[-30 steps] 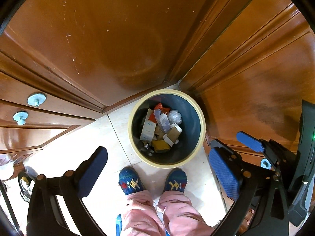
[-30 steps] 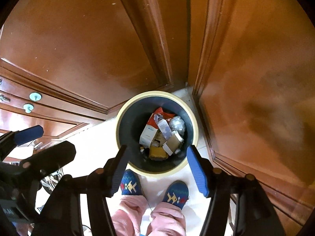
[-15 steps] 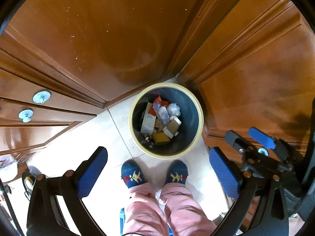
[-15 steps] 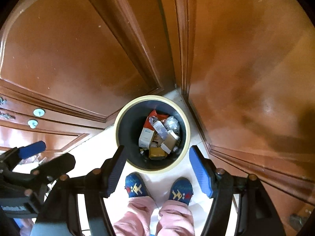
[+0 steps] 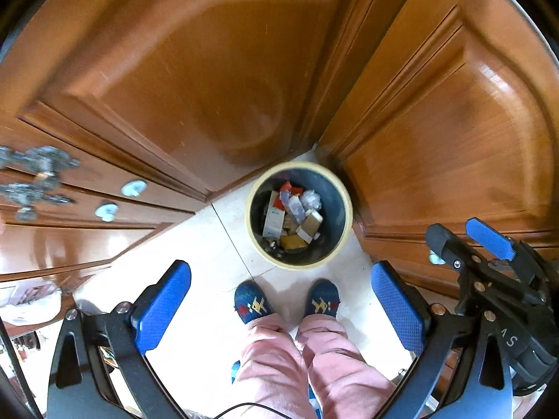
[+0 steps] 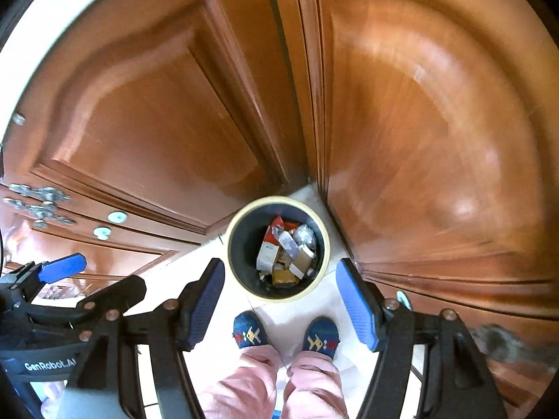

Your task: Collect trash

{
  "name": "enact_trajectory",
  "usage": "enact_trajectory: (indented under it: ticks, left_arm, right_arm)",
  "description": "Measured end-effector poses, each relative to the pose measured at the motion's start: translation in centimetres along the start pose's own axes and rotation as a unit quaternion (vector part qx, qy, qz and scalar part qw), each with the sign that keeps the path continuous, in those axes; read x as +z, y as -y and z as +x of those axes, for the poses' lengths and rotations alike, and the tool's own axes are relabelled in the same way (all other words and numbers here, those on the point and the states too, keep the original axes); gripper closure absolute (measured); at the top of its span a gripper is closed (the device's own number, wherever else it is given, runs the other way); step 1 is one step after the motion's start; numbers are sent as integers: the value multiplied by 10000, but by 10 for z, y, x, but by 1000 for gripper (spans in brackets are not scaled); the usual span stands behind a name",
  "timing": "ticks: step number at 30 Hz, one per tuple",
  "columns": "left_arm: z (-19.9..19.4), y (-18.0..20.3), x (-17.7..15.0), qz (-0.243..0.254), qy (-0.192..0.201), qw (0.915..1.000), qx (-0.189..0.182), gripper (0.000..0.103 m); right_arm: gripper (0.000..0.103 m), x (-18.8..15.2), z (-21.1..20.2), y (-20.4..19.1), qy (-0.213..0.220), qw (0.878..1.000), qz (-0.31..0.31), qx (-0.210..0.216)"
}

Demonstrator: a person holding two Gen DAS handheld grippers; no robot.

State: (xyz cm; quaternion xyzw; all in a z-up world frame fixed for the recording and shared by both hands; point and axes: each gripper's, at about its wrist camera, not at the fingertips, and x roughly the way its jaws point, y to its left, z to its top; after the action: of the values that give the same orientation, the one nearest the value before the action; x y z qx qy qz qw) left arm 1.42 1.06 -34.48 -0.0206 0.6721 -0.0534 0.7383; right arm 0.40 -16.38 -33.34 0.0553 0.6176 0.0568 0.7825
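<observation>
Where cabinets meet, the yellow-rimmed bin [image 5: 344, 188] holds crumpled cartons [image 5: 274, 214].

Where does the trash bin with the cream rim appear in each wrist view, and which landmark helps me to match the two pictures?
Left wrist view: the trash bin stands just right of centre, below the middle, beyond the open left gripper.
Right wrist view: the trash bin sits at centre, low, between the open right gripper's blue pads.
Shared landmark: the blue patterned slippers directly below the bin.
</observation>
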Motion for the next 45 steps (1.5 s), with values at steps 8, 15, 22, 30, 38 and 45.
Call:
enact_trajectory:
  ticks: [8,15,22,30,38,45]
  left_arm:
    - [-98,10,5,60,604,9981,-125,1]
    - [-179,18,9,94,1369,9904,-154,1]
    - [-251,19,13,-52,2033,9791,-91,1]
    - [-304,24,2,-109,2574,9662,49,1]
    - [-327,33,-6,-230,2789,9597,245,1]
    - [-329,43,-7,-280,2850,9576,316,1]
  right_arm:
    - [36,19,-87,-16,479,9981,-392,-63]
    - [36,40,-163,-20,1017,9930,-597,14]
    - [36,49,-229,-25,1554,9859,-565,236]
    - [36,48,-276,-30,2015,9774,-535,361]
    - [36,42,-302,-24,2283,9719,-403,402]
    - [36,42,-313,-21,2474,9669,-478,400]
